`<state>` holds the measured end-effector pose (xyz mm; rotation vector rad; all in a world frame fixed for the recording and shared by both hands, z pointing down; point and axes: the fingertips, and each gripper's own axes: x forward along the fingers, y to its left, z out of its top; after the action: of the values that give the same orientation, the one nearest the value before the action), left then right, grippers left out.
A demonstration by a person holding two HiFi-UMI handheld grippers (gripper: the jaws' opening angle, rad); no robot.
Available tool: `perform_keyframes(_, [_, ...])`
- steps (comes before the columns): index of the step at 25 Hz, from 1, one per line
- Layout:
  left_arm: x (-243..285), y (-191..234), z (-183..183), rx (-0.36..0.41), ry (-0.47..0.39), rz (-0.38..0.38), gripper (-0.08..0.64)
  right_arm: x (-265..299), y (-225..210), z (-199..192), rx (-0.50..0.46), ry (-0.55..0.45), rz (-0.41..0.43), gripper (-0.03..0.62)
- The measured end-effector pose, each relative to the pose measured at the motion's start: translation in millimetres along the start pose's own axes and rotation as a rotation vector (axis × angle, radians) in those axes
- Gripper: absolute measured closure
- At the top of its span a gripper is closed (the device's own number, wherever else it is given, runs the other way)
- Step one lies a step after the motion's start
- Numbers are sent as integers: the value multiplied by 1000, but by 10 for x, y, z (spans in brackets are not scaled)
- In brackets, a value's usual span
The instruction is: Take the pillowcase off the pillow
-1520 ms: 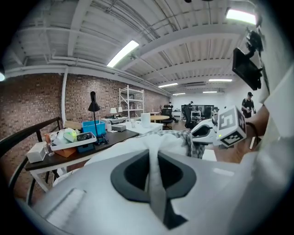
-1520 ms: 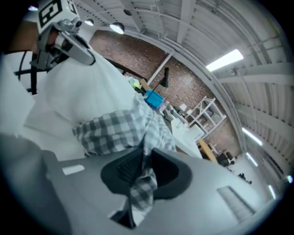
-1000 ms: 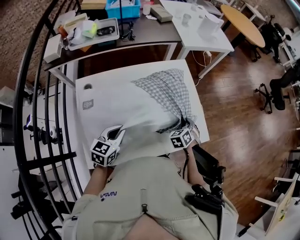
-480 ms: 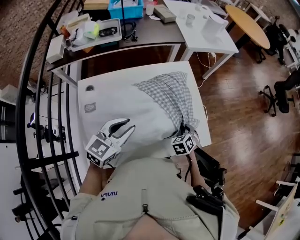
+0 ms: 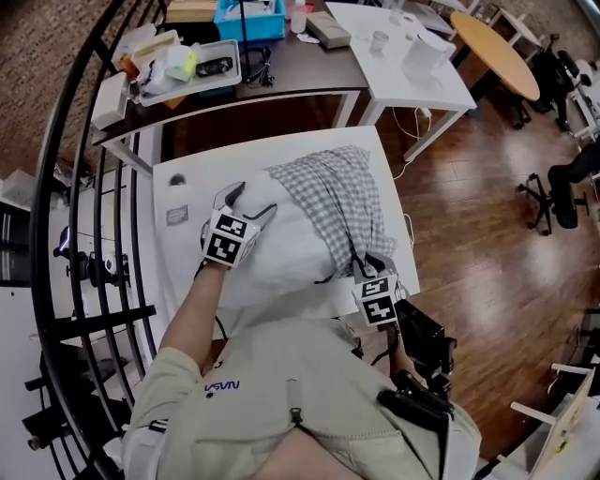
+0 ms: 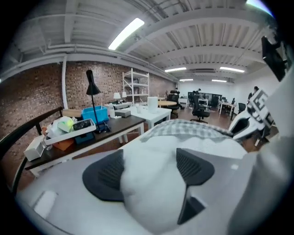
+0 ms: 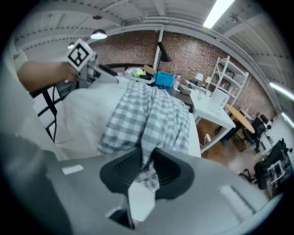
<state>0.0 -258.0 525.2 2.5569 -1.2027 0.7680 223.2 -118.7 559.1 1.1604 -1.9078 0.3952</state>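
A white pillow [image 5: 281, 248] lies across a white table [image 5: 178, 202], with a grey-and-white checked pillowcase [image 5: 337, 202] only partly on it. The case is bunched over the pillow's far right portion, and the nearer and left parts of the pillow are bare. At the case's near end, close to the table's right edge, the right gripper [image 7: 147, 167] has a narrow fold of the checked cloth between its pads. Its jaws are opening slightly, so the hold looks thin. The left gripper [image 6: 149, 172] reaches over the pillow's bare far-left part. Its jaws are spreading to their widest, and the soft white bulk swells up between the pads without being clamped. Behind the table stands a dark desk [image 5: 281, 70] cluttered with trays and a blue bin [image 5: 246, 17]. The main risk seems to be the fold slipping out of the loosening right jaws, which would leave the case where it is. Because the left jaws have not closed, a pull on the cloth could also drag the whole pillow toward the table's right edge.
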Motion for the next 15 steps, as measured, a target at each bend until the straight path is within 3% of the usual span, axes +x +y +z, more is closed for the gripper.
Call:
perform_keyframes(3, [102,-164,-253,-2,85,-57,306,-205,-45,363,44,-127,69,525])
perform_keyframes(7, [-63,-529,-288,47,81,-99,475,-330,-380,913,88,-259,17,515])
perform_keyframes(10, [-214,-710,-311,81,31,-101,515,-173,-387,1374,47,-311,0,428])
perform_keyframes(15, [-437,-929,-384,81,-40,-100,523,384,70,1936,-121,-295,65,371])
